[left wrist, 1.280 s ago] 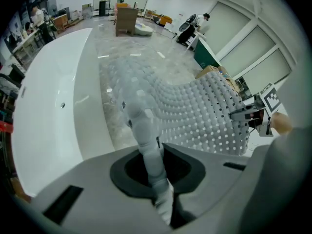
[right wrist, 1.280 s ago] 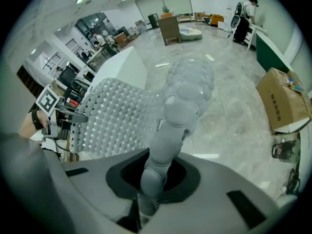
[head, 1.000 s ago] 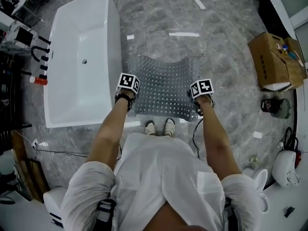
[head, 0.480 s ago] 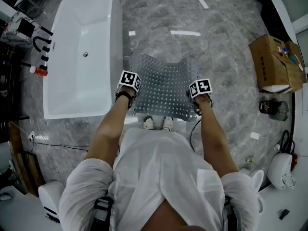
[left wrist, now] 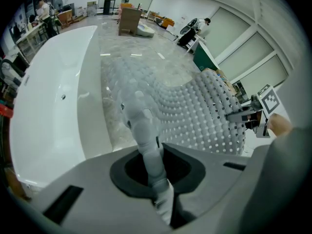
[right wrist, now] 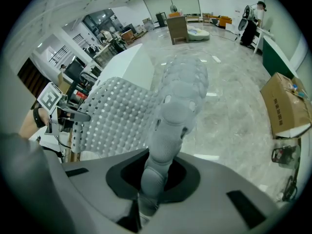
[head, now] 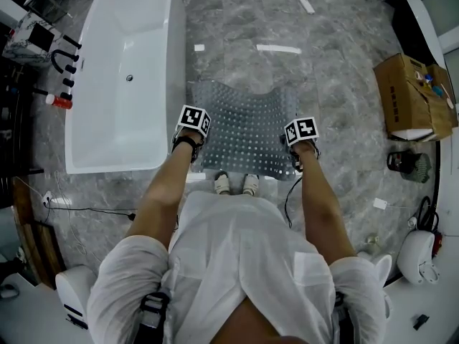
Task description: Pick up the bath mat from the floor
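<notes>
Head view: I'm looking steeply down past a person in white, so here's everything left to right.
Bathtub: the white rectangular freestanding bathtub (head: 115, 120) is sitting at the left on the grey marble-look floor (head: 344, 63), with its long side running just beside the mat.
Left gripper: the left gripper (head: 191, 133) is hanging just off the tub's near right corner. In the left gripper view its jaws are squeezing together on the mat's near left corner, and the material is bunching into a roll that's rising straight out from between them.
Mat: the grey see-through rubber bath mat (head: 247, 124), full of little holes, is hanging between the two grippers. Its near edge is being held up off the floor and its middle is sagging in a curve. The far end is dropping away toward the floor, and I honestly can't tell if it's touching down.
Shoes: a pair of white shoes (head: 235, 185) is showing just below the mat's near edge, between the two arms.
Right gripper: the right gripper (head: 300, 140) is doing the same deal, jaws clamping the mat's near right corner, which is crumpling up between them in the right gripper view.
Box: a brown cardboard box (head: 416, 95) is sitting well off to the right.
</notes>
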Demonstrator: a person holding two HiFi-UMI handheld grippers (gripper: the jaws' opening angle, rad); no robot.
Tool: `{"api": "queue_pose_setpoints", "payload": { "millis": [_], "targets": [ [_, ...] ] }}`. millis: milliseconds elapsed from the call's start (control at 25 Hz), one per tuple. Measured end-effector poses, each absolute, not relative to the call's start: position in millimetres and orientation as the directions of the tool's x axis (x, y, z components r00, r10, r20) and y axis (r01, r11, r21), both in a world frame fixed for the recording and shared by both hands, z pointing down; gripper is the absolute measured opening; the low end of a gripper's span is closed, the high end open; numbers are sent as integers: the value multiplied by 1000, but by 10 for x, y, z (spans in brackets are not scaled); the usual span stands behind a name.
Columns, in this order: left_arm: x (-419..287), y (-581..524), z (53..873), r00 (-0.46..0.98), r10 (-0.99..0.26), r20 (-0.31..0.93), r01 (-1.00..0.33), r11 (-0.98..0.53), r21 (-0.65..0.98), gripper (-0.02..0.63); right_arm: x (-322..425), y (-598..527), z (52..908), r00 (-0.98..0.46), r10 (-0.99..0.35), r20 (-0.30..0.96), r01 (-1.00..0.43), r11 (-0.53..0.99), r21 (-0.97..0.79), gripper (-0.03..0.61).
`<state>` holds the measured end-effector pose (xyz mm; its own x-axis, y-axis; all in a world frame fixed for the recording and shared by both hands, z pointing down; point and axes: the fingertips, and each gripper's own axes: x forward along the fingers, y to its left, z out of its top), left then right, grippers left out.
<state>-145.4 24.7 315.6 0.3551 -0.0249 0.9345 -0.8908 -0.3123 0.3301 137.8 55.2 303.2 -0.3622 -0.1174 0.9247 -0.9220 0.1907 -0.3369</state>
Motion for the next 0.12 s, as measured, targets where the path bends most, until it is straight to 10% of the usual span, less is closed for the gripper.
{"api": "queue_pose_setpoints", "payload": {
  "millis": [120],
  "targets": [
    [-1474,238,3154,354,-26,935,-893,-308,329,48,1363,535,3023,-362,-117,925,-921,195,-336,55]
  ]
}}
